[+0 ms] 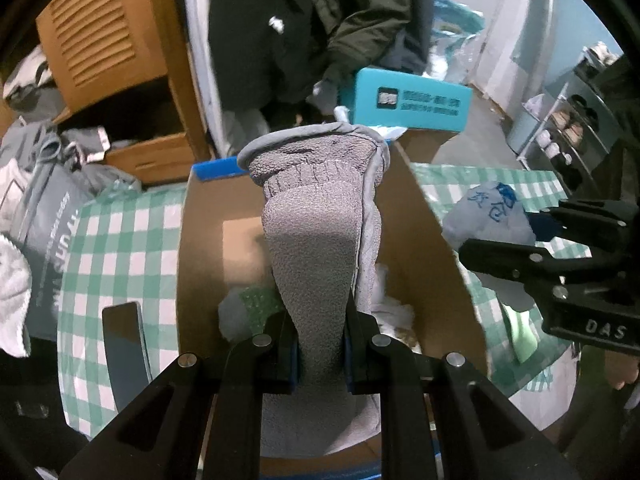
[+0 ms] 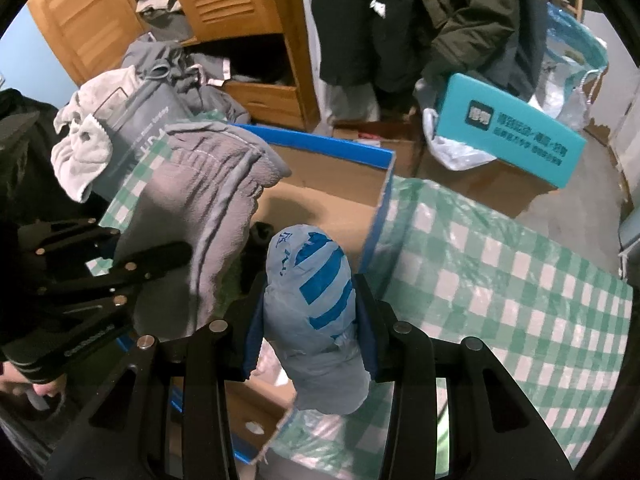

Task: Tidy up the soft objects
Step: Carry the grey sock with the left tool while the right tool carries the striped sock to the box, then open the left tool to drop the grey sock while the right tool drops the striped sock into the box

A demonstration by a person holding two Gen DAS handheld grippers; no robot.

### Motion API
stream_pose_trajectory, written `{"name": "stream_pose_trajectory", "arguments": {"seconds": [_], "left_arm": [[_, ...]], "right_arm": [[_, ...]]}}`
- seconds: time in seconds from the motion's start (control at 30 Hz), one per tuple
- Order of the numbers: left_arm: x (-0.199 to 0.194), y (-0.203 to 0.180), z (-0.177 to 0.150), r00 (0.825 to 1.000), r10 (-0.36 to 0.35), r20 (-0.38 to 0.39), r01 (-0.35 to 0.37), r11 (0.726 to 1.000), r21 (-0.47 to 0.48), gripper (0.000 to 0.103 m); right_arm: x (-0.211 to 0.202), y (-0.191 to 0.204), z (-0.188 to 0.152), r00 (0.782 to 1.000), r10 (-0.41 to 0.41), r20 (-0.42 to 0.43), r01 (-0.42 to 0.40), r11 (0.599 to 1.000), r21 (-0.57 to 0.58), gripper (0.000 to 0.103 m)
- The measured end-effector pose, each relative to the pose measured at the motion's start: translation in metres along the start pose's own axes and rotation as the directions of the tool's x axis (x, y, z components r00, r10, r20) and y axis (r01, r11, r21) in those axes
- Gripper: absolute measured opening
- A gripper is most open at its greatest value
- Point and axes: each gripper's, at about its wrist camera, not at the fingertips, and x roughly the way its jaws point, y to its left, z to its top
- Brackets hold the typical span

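Note:
My left gripper (image 1: 320, 354) is shut on a grey fleece glove (image 1: 316, 248), which stands up over an open cardboard box (image 1: 200, 248) with a blue rim. Inside the box lie white and green soft items (image 1: 256, 300). My right gripper (image 2: 308, 340) is shut on a pale blue bundle with blue stripes and writing (image 2: 312, 304), held over the box's right edge (image 2: 380, 216). In the right wrist view the grey glove (image 2: 208, 216) and the left gripper (image 2: 132, 268) appear at the left. The right gripper (image 1: 536, 236) with its bundle (image 1: 488, 220) shows at the right of the left wrist view.
A green-and-white checked cloth (image 2: 500, 280) covers the table. A grey bag with white towels (image 2: 132, 128) stands at the left. Behind are a wooden cabinet (image 2: 224, 8), hanging dark jackets (image 2: 420, 20) and a teal box (image 2: 508, 136). A flat dark item (image 1: 124, 344) lies beside the box.

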Motion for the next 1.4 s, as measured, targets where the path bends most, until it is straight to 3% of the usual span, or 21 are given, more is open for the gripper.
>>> {"name": "stream_pose_trajectory", "arguments": {"seconds": [0.47, 0.6, 0.7, 0.77, 0.9, 1.4], "left_arm": [[0.011, 0.017, -0.003, 0.999, 0.026, -0.029, -0.027, 0.999, -0.047, 0.019], [0.011, 0.02, -0.004, 0.999, 0.035, -0.031, -0.037, 0.998, -0.056, 0.028], [0.008, 0.021, -0.004, 0.999, 0.041, -0.023, -0.043, 0.997, -0.057, 0.034], [0.006, 0.02, -0.003, 0.999, 0.047, -0.015, -0.047, 0.997, -0.053, 0.038], [0.001, 0.018, -0.002, 0.998, 0.055, 0.002, -0.055, 0.997, -0.046, 0.053], [-0.011, -0.009, 0.002, 1.0, 0.021, 0.017, -0.021, 1.0, 0.001, 0.055]], "right_arm": [[0.032, 0.023, 0.009, 0.998, 0.042, -0.054, -0.044, 0.999, -0.03, 0.04], [0.036, 0.024, 0.01, 0.997, 0.051, -0.058, -0.053, 0.998, -0.029, 0.041], [0.035, 0.025, 0.011, 0.997, 0.049, -0.054, -0.051, 0.998, -0.031, 0.045], [0.033, 0.025, 0.012, 0.998, 0.049, -0.049, -0.051, 0.998, -0.029, 0.053], [0.028, 0.023, 0.014, 0.999, 0.04, -0.033, -0.041, 0.999, -0.022, 0.06], [-0.004, -0.001, 0.002, 1.0, -0.026, 0.01, 0.026, 1.0, 0.009, 0.073]]}}
